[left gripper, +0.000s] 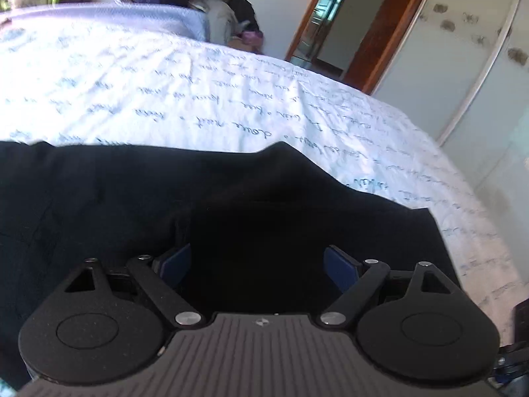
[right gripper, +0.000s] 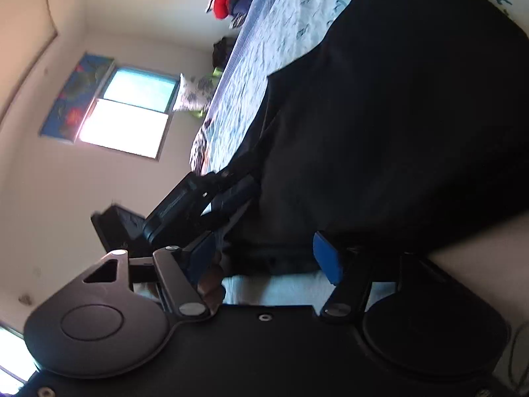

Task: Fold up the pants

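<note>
Black fabric pants lie spread across a white bedsheet printed with blue handwriting, filling the near half of the left wrist view, their far edge humped in a small peak. Left gripper hovers low over the dark cloth with its blue pads spread wide and nothing pinched between them. Right gripper, rolled onto its side at the garment's near edge, also stands released, its blue pads either side of a thick hem of cloth without pressing it. Judging by the flat, doubled layers, one fold looks laid and let go; next comes a fresh pinch on an edge, both layers caught together.
</note>
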A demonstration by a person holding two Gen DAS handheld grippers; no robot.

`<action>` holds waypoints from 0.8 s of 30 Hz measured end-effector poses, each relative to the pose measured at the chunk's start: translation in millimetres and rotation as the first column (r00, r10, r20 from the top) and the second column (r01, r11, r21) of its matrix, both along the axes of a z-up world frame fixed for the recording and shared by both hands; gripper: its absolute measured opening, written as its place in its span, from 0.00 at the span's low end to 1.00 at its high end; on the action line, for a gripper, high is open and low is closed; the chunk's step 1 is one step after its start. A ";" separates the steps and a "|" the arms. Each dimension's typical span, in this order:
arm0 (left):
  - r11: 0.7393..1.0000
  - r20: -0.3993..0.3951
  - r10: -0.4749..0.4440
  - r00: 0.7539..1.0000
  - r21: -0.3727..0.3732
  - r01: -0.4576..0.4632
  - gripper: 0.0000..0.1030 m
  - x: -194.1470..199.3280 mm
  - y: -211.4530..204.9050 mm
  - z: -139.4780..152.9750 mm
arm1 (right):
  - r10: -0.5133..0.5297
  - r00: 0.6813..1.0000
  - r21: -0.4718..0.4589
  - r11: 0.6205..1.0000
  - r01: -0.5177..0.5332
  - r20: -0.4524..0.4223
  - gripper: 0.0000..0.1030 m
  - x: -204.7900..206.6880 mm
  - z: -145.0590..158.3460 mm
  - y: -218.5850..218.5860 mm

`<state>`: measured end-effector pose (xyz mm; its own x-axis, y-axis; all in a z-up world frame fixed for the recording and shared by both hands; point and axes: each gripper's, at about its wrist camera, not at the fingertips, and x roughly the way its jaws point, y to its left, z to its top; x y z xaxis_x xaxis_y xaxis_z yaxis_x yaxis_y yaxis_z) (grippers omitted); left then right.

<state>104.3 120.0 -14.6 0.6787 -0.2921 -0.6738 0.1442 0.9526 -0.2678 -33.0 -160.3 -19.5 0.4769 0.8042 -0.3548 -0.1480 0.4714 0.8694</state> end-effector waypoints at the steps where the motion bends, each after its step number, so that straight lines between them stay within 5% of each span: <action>1: 1.000 0.002 0.018 1.000 0.015 -0.018 0.84 -2.5 -1.4 3.6 | 0.005 1.000 -0.029 1.000 -0.005 0.009 0.70 1.8 9.0 2.1; 5: 0.995 0.048 0.031 0.998 0.094 -0.036 0.85 6.7 -6.9 15.2 | -0.011 0.977 -0.180 0.982 0.050 0.212 0.79 13.1 55.3 11.0; 7: 0.992 0.033 0.048 0.998 0.113 -0.052 0.85 12.7 -8.2 11.3 | -0.036 0.966 -0.305 0.945 0.117 0.257 0.80 24.4 64.7 17.5; 11: 0.987 0.014 0.063 0.998 0.149 -0.064 0.86 13.7 -9.5 -6.6 | -0.029 0.965 -0.621 0.760 0.190 0.260 0.80 39.5 45.7 36.0; 16: 0.985 0.033 0.043 0.999 0.168 -0.048 0.87 7.1 -10.2 -8.5 | 0.072 0.943 -0.651 0.740 0.167 0.325 0.84 14.3 41.7 37.1; 19: 0.985 0.025 0.046 0.999 0.166 -0.050 0.86 8.4 -10.1 -6.9 | 0.020 0.944 -0.656 0.724 0.214 0.330 0.84 25.9 60.9 32.7; 22: 0.984 0.021 0.047 0.999 0.171 -0.050 0.86 6.5 -10.2 -5.0 | 0.041 0.913 -0.721 0.628 0.292 0.406 0.85 39.1 71.0 40.9; 24: 0.984 0.017 0.052 0.999 0.170 -0.054 0.85 3.1 -9.3 -2.3 | 0.078 0.920 -0.759 0.594 0.266 0.384 0.86 52.0 68.4 46.0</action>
